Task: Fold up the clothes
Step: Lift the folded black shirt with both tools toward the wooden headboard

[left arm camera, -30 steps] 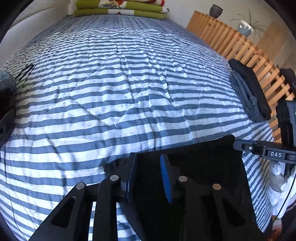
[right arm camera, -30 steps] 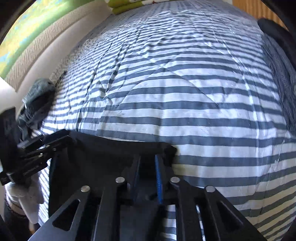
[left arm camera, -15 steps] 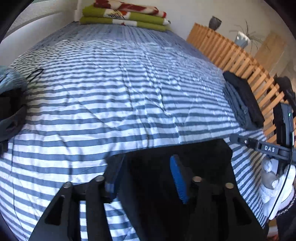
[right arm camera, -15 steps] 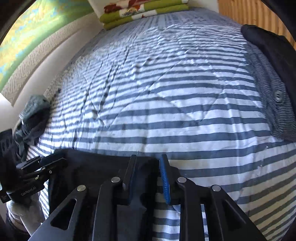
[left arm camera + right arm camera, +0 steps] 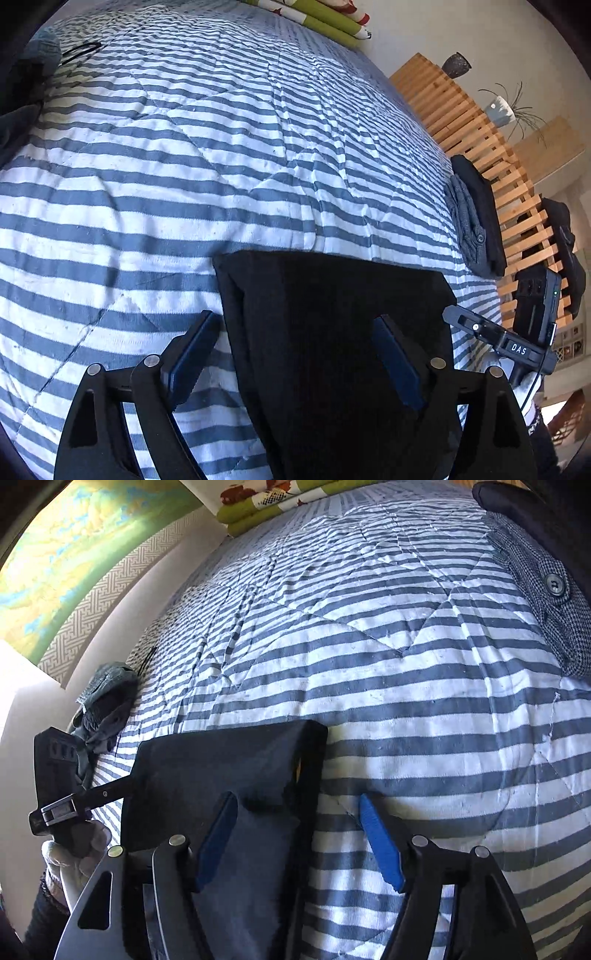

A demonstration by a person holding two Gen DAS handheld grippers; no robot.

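Note:
A folded black garment (image 5: pixel 332 332) lies flat on the blue-and-white striped quilt (image 5: pixel 221 166) near the bed's front edge. My left gripper (image 5: pixel 295 354) is open, its two blue pads straddling the garment's left edge without touching it. In the right wrist view the same black garment (image 5: pixel 229 768) lies at lower left, and my right gripper (image 5: pixel 299 834) is open over its right edge. The other gripper (image 5: pixel 62 808) shows at the far left, held by a gloved hand (image 5: pixel 70 860).
A folded stack of a grey checked garment (image 5: pixel 467 221) and a black one (image 5: pixel 480 206) sits at the bed's right edge beside a wooden slatted frame (image 5: pixel 461 122). A teal-grey crumpled garment (image 5: pixel 107 698) lies at the left edge. Green pillows (image 5: pixel 273 502) are at the head.
Both grippers were shut on the black garment's front corners a second ago; they have opened, let it go flat on the quilt, and lifted slightly.

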